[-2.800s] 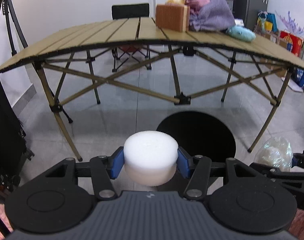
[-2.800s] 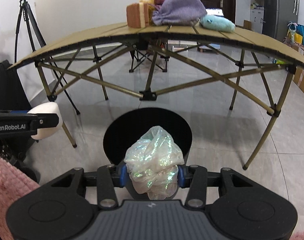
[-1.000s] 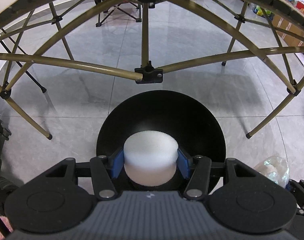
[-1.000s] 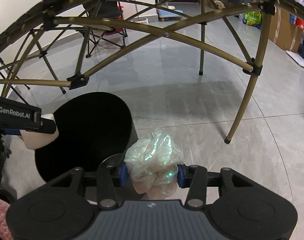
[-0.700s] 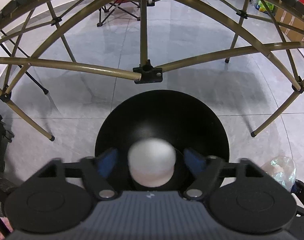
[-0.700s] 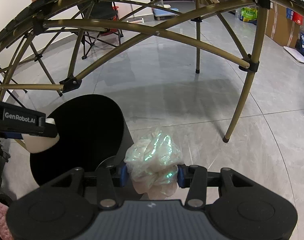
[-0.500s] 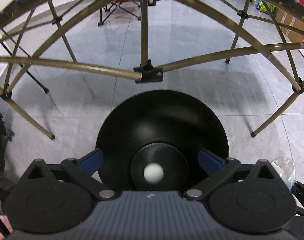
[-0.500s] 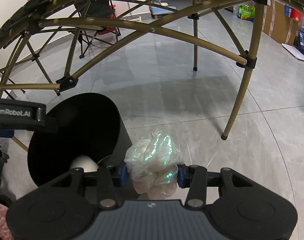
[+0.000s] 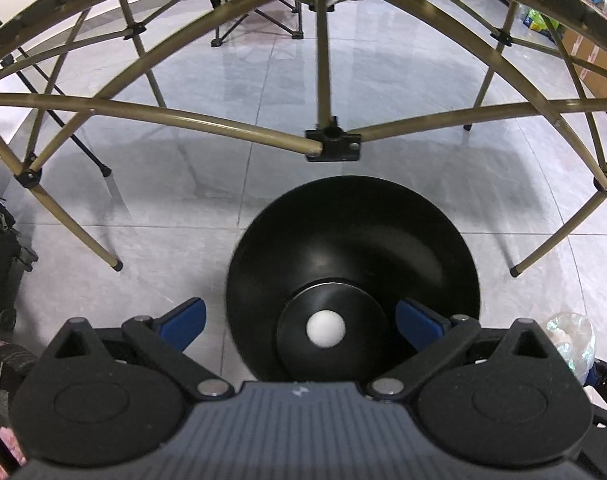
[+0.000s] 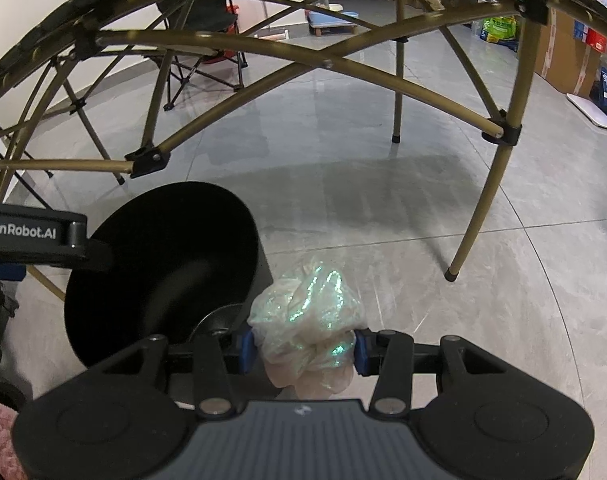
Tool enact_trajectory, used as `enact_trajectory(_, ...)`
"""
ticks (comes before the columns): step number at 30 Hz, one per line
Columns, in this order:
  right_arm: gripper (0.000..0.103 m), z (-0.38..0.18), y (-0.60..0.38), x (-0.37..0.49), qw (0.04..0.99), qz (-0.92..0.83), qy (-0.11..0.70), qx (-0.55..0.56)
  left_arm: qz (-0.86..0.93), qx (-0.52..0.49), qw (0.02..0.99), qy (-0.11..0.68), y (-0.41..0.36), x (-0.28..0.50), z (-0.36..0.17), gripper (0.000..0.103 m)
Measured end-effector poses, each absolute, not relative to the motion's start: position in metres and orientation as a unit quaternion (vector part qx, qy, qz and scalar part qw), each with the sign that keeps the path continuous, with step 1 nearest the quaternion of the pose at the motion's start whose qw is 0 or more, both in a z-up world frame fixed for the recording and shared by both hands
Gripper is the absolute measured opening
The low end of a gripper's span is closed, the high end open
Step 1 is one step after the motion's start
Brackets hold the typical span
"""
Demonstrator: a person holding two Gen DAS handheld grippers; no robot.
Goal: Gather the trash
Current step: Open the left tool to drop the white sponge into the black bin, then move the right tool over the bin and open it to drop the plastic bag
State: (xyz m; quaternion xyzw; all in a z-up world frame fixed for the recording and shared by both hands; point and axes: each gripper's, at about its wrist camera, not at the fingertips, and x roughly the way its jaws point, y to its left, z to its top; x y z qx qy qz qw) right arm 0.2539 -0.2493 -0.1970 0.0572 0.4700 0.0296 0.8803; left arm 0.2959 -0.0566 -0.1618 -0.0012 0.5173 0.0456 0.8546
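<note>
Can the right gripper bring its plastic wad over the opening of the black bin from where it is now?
Probably yes. The right gripper, shut on the plastic wad, hangs just right of the black bin. The bin's mouth is uncovered; only the open left gripper hovers above it.

One bin, two bits of trash

One black bin [image 9: 355, 236], one white foam piece [image 9: 325, 329] (inside it), one crumpled iridescent wrapper [image 10: 309, 320].

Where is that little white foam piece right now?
In the left wrist view, the white foam piece lies at the bottom of the black bin, low and centre, below the open left gripper.
</note>
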Motion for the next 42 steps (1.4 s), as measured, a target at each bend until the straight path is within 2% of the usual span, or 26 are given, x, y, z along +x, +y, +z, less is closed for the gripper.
enact_trajectory(16, 0.044, -0.18, -0.175, 0.276, 0.874, 0.071, 0.48, 0.039, 0.098, -0.027, 0.863, 0.496, 0.026, 0.277, -0.152, 0.103)
enact_trajectory(26, 0.044, -0.191, -0.132, 0.299, 0.857, 0.082, 0.507, 0.033, 0.13, -0.046, 0.855, 0.501, 0.074, 0.269, -0.159, 0.103)
enact_trajectory(42, 0.044, -0.218, -0.107, 0.323, 0.832, 0.074, 0.549, 0.028, 0.153, -0.04, 0.842, 0.516, 0.104, 0.266, -0.179, 0.103)
